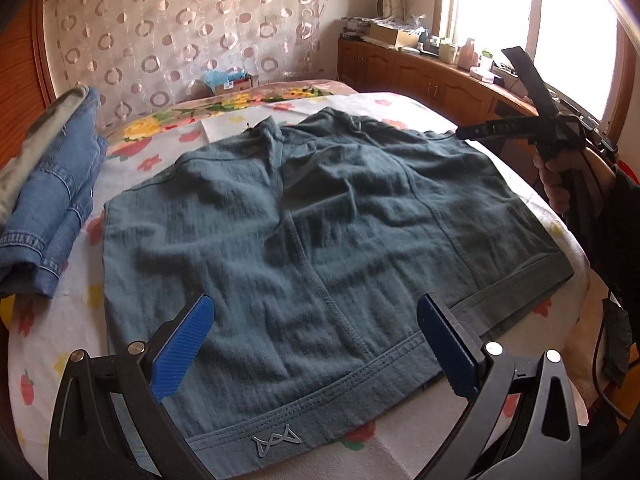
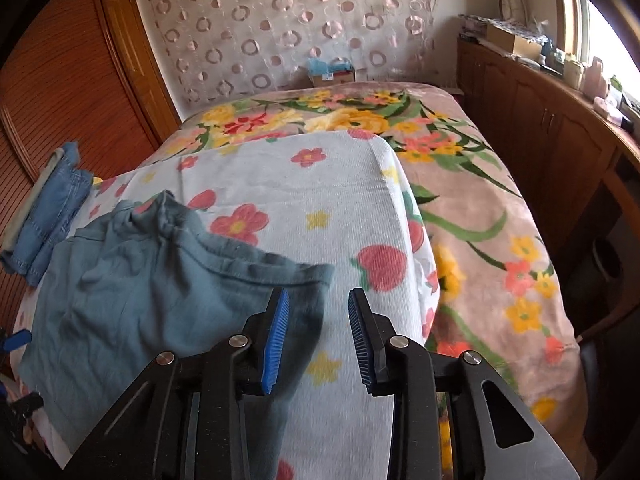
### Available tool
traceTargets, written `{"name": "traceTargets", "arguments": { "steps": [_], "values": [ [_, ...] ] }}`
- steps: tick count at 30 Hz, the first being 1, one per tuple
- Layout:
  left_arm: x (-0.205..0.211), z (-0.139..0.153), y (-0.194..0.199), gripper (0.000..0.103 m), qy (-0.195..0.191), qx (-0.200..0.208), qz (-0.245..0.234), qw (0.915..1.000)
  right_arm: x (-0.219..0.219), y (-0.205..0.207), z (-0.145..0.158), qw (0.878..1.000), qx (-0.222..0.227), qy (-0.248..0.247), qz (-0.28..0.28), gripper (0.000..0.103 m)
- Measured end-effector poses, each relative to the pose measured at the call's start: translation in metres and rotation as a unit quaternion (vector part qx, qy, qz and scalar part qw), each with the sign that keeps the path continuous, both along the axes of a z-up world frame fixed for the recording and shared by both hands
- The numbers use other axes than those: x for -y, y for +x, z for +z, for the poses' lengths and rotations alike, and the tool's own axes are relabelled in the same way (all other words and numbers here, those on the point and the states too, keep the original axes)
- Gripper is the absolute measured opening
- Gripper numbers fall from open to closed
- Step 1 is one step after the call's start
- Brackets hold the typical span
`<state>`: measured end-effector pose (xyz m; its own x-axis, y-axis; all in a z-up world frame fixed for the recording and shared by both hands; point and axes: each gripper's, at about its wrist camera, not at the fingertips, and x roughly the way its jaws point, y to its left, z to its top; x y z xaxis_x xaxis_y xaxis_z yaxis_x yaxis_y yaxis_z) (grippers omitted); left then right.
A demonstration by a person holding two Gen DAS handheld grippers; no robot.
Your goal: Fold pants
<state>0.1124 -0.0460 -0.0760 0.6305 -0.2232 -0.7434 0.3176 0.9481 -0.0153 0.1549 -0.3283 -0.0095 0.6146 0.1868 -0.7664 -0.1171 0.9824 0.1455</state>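
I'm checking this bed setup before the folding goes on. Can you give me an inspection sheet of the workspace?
Surface: bed with a light flowered sheet over a pink flowered blanket.
Job's things: teal pants lying flat, wrinkled, waistband nearest the left camera.
Clutter: folded jeans beside the pants.
Grippers: left gripper open above the waistband, holding nothing; right gripper partly closed, nothing between its pads, at the pants' edge.
Cables: a dark cable hangs near the person's hand.
Surroundings: circle-patterned curtain, wooden cabinet with boxes under a bright window.
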Motion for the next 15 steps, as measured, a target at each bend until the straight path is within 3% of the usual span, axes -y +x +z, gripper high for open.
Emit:
{"name": "traceTargets", "arguments": {
  "steps": [3,7,12,15],
  "values": [
    [0.0,-0.005,0.001,0.102,0.001,-0.008,0.001,1.0,0.001,0.001,0.004,1.0,-0.01,-0.003,0.005,0.025],
    [-0.001,-0.011,0.003,0.102,0.003,-0.017,0.0,0.9999,-0.003,0.012,0.006,1.0,-0.008,-0.002,0.015,0.004],
    [-0.003,-0.021,0.004,0.102,0.002,-0.032,0.004,0.9995,0.013,0.005,0.016,0.999,0.035,-0.023,-0.021,0.002],
    [-0.003,-0.02,0.003,0.102,-0.001,-0.031,0.004,0.9995,0.02,-0.001,0.017,0.998,0.033,-0.036,-0.032,0.002]
  ]
}}
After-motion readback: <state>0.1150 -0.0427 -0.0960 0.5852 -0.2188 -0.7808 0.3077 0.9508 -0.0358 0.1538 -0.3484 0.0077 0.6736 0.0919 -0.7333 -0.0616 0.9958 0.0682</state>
